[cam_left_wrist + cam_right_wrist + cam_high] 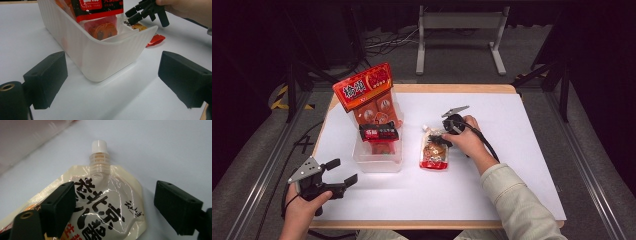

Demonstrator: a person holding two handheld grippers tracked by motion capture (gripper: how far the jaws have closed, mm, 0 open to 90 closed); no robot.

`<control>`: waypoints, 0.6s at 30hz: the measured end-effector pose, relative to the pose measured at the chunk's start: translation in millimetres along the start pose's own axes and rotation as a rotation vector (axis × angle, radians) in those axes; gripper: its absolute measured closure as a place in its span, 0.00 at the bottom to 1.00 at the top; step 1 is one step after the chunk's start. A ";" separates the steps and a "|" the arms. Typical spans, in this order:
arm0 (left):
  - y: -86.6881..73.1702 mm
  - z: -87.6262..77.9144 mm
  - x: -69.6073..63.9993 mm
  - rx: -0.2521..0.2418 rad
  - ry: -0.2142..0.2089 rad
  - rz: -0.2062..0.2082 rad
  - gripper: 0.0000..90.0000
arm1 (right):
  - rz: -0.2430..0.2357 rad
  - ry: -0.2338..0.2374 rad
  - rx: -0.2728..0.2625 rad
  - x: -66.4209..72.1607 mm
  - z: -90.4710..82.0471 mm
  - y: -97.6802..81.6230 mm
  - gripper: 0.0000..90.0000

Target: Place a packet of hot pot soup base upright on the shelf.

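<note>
The left gripper (343, 172) sits nearest, at the table's near left corner, held in the person's left hand (304, 207). Its jaws are spread wide with nothing between them, and they point toward the translucent white plastic bin (377, 159), which stands just beyond them on the white table (512, 150). In the left gripper view the bin's ribbed near corner (107, 62) lies between the two black jaws but farther off, apart from both.

The bin holds several red snack packets: a tall orange-red bag (364, 90) stands up at its far end, and a black-and-red packet (379, 132) leans in front of it.

Just right of the bin, a spouted sauce pouch (434, 150) lies flat on the table, its white screw cap (99, 146) at the far end. The right gripper (438, 141), held in the right hand (469, 140), is over the pouch's upper part. Its jaws stand spread wide, one on either side of the cream-coloured top of the pouch (110, 205); they straddle it without pinching it. Whether the tips touch the pouch cannot be told.
</note>
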State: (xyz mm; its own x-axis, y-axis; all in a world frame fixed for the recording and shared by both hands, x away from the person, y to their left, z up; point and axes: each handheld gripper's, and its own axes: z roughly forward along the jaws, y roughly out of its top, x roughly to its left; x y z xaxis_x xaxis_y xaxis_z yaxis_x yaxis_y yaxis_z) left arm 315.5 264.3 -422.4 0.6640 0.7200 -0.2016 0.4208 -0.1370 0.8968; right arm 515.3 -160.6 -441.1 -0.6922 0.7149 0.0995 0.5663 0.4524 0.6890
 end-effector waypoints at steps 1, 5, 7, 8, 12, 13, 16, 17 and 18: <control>0.1 0.2 0.0 0.001 0.000 0.001 0.11 | 0.000 0.000 0.000 0.0 0.0 0.0 0.17; 0.3 1.5 0.0 0.004 -0.002 0.001 0.11 | 0.002 -0.020 -0.004 4.7 2.7 -1.0 0.13; 0.8 2.0 0.1 0.005 -0.004 0.005 0.11 | -0.007 -0.040 -0.004 7.2 3.4 -1.5 0.14; 0.9 2.1 -0.4 0.006 -0.005 0.004 0.11 | -0.007 -0.045 -0.003 8.0 3.6 -1.5 0.14; 1.4 2.7 -0.5 0.007 -0.004 0.005 0.11 | -0.013 -0.070 0.001 10.9 4.6 -1.8 0.15; 1.7 2.7 -0.3 0.005 -0.005 0.003 0.11 | -0.018 -0.080 0.005 11.7 5.1 -1.0 0.15; 2.4 2.6 -1.0 0.001 -0.007 0.000 0.11 | -0.019 -0.105 0.028 15.6 7.1 2.0 0.15; 2.4 2.7 -0.9 0.001 -0.007 0.000 0.11 | -0.019 -0.107 0.030 16.2 7.3 2.2 0.15; 2.4 3.0 -0.5 0.001 -0.006 0.001 0.11 | -0.015 -0.111 0.028 17.0 7.5 1.7 0.15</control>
State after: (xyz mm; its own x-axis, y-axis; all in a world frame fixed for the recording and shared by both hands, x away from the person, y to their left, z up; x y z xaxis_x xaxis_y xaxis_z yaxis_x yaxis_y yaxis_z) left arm 317.9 261.6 -421.3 0.6681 0.7160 -0.2026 0.4204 -0.1386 0.8967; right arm 507.9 -143.7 -443.6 -0.6478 0.7617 0.0085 0.5697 0.4770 0.6692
